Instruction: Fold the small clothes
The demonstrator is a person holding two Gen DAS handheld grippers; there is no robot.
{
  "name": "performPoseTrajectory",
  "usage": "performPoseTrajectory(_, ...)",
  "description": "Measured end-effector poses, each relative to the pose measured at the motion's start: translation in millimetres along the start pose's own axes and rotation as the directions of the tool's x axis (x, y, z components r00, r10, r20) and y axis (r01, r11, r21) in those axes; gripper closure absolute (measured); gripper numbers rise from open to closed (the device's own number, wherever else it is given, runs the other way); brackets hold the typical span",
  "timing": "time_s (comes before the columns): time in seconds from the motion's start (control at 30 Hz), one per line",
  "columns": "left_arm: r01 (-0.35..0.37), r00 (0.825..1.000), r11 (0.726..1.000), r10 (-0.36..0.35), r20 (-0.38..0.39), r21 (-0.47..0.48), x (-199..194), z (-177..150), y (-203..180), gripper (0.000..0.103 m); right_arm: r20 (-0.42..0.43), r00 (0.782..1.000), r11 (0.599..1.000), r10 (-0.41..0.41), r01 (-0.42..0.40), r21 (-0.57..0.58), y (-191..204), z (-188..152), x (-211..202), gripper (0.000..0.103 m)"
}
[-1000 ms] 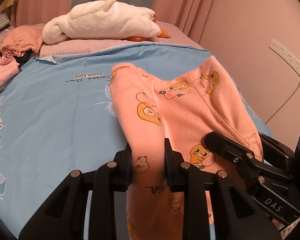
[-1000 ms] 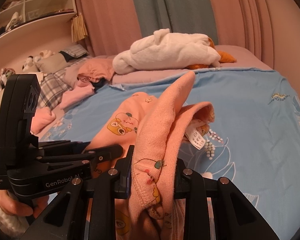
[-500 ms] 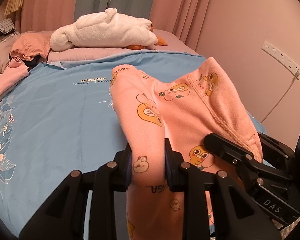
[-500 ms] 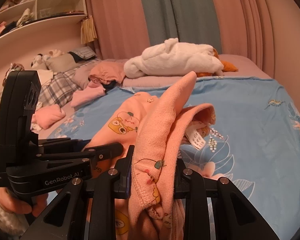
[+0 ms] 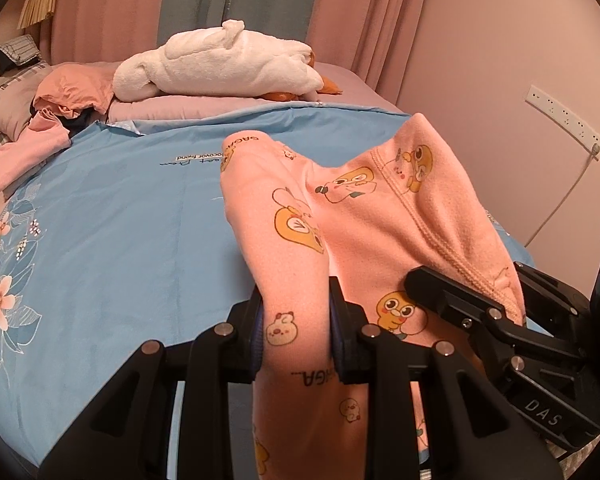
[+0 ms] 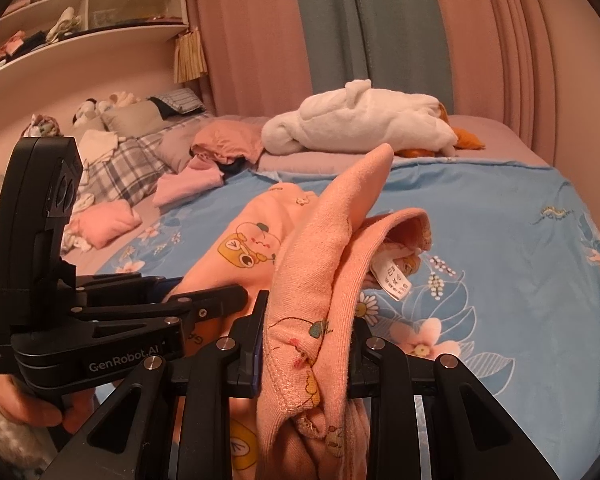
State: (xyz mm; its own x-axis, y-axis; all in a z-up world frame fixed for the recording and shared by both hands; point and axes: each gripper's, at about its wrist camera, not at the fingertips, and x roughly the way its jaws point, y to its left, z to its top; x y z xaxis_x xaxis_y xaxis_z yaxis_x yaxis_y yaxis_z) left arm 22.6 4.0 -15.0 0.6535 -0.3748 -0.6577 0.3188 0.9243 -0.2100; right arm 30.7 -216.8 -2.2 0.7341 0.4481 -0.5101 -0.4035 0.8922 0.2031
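Left gripper (image 5: 296, 332): jaws clamped on a fold of the pink printed garment (image 5: 372, 216), which is held above the blue bedsheet (image 5: 120, 220). Right gripper (image 6: 308, 344): jaws clamped on the bunched waistband of the same garment, its white label (image 6: 394, 280) hanging free. Background: white plush toy (image 6: 364, 124).

- You're gripping soft, matt, fleecy peach cloth, the garment (image 5: 380, 236).
- Your grippers (image 5: 296, 336) are looking like matt black plastic with shiny metal rivets.
- Smooth blue sheet (image 5: 120, 216) is lying at nine o'clock.
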Motion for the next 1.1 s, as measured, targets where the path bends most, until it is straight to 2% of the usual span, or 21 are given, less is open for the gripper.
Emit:
performPoseTrajectory(0.6,-0.038,0.999,0.999,0.037,-0.029,-0.021,38,-7,35,0.076,-0.041,0.999,1.000,0.009,-0.009,-0.010,6,-4,43,0.073)
performPoseTrajectory(1.1,-0.070,0.993,0.997,0.068,-0.099,-0.021,85,-7,49,0.076,-0.098,0.995,1.000,0.006,-0.004,0.017,-8,-12,87,0.073)
